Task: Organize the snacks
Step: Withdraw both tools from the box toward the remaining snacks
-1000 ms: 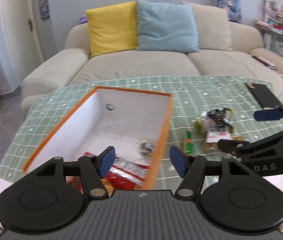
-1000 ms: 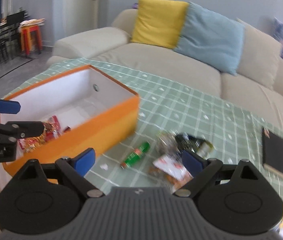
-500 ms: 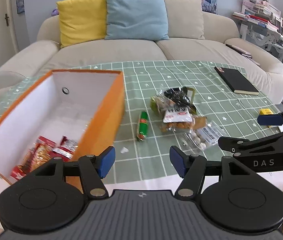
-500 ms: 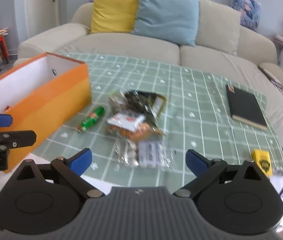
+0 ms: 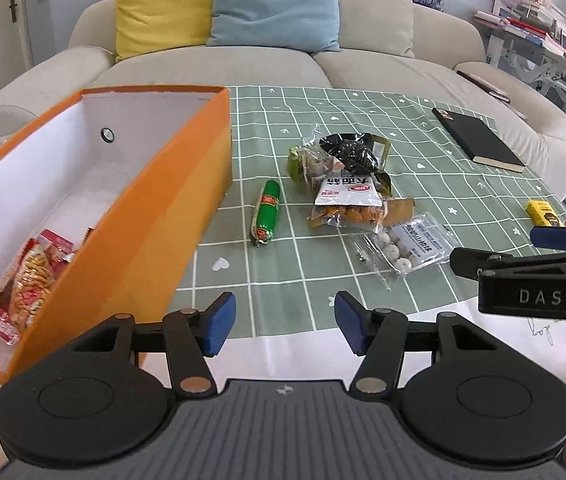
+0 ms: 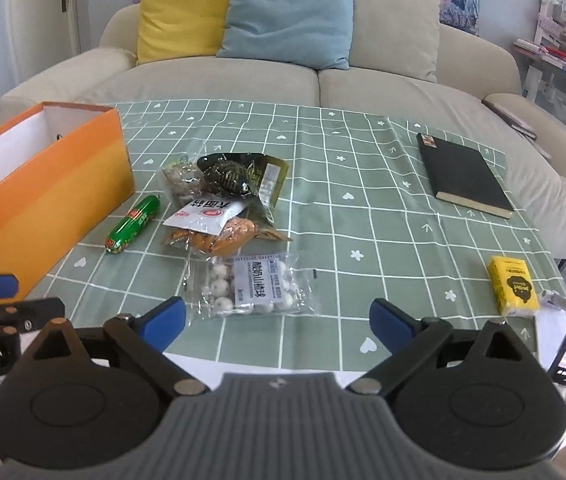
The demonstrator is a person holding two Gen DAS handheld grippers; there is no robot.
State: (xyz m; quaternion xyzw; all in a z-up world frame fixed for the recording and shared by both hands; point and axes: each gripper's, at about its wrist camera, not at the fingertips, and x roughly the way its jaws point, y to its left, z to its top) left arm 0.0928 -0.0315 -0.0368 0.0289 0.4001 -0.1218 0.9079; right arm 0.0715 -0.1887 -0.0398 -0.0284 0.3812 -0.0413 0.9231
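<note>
A: What is seen at nine o'clock?
B: The orange box, with red snack bags kept inside.
A: And the pile of snacks?
B: It is laid at twelve o'clock, on the green cloth.
A: The grippers?
B: The left gripper and right gripper are held wide apart, with nothing gripped.

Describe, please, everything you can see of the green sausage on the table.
The green sausage is a short, glossy tube in what looks like plastic film, with a red-and-white label patch and crimped ends. It lies flat on the checked tablecloth, roughly lengthwise away from the cameras, in the gap between the orange box and the snack pile. It appears to touch neither. It looks sealed and undamaged. Both grippers hang well short of it, with open jaws.
</note>
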